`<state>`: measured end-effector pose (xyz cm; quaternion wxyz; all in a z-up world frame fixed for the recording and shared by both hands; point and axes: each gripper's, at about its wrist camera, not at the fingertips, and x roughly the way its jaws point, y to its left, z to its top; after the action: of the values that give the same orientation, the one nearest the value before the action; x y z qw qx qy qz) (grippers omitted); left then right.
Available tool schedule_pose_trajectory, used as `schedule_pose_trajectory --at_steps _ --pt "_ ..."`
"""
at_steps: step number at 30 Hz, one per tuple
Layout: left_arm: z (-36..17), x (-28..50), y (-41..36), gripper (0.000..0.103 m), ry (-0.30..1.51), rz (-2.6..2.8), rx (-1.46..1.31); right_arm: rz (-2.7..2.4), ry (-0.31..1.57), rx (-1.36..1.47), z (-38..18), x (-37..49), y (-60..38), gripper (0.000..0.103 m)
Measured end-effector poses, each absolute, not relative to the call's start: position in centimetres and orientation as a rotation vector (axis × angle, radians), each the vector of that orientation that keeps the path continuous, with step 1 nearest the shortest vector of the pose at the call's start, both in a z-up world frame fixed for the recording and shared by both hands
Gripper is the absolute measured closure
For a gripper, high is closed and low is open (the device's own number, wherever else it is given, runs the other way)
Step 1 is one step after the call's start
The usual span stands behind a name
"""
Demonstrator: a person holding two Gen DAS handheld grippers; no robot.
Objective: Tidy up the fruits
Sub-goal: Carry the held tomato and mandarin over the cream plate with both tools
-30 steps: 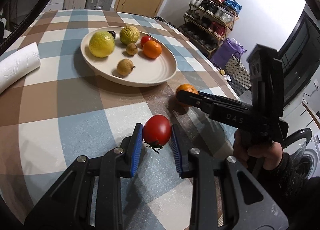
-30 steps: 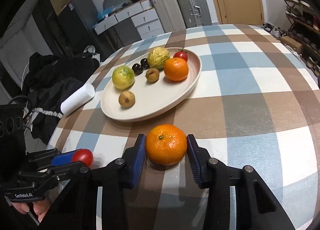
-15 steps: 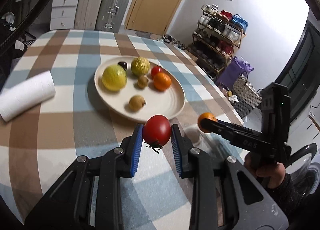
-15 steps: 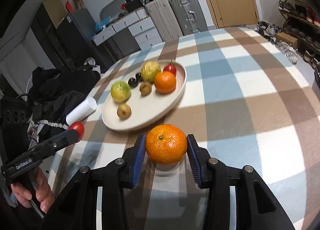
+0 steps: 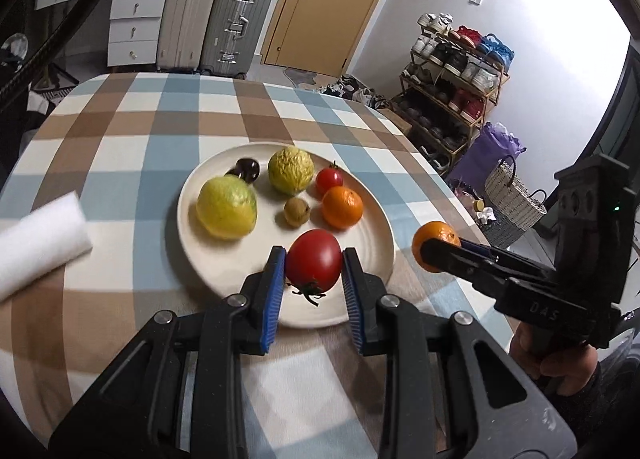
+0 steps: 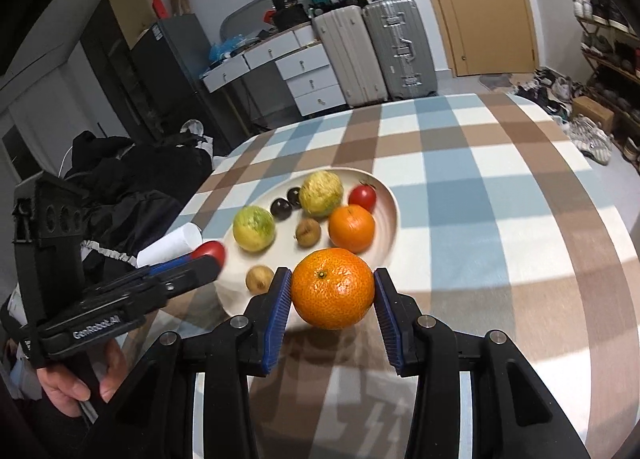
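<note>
Red tomato (image 5: 314, 261) sits pinched between the blue pads of the left tool (image 5: 313, 283), held in the air over the 6 o'clock rim of the cream plate (image 5: 384, 235). At 3 o'clock from it, the right tool (image 6: 332, 301) clamps an orange (image 6: 333, 287) just off the plate's edge. On the plate lie two yellow-green fruits, a smaller orange (image 5: 342, 207), a small tomato (image 5: 329, 180), brown and dark small fruits. A white paper roll (image 5: 40, 235) lies at 9 o'clock on the checked table (image 5: 120, 131).
</note>
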<state>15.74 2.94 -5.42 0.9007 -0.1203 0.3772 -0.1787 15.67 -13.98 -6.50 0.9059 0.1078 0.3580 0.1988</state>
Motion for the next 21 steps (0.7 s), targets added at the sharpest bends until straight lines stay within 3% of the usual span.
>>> schedule_pose_trajectory --at_steps 21 --pt "-6.1 26.1 2.7 0.078 0.877 -0.367 -0.212 0.545 0.835 0.199 -8.3 21.7 -9.1 0.061"
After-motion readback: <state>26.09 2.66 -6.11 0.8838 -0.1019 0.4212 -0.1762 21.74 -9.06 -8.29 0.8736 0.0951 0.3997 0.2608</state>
